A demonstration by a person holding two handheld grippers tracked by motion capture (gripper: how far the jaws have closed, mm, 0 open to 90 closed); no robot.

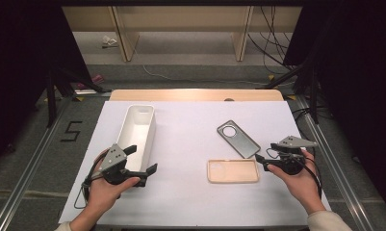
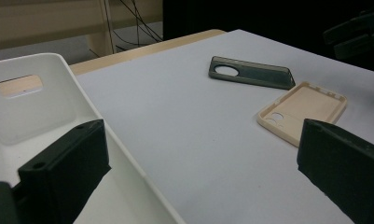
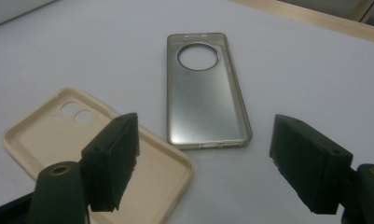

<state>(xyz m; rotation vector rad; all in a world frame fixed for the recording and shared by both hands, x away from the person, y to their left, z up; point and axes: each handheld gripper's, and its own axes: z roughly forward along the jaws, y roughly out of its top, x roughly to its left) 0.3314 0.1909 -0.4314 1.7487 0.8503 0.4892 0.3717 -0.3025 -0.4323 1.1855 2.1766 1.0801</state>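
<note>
Grey floor (image 1: pixel 190 48) behind the white-topped table (image 1: pixel 190 202), wooden furniture legs (image 1: pixel 125 41) beyond.

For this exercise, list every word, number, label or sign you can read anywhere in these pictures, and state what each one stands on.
"5": a dark numeral marked on the grey floor, left of the table.
No print can be read on the white bin, the grey phone case or the beige phone case; none shows on them in the gripper views.
</note>
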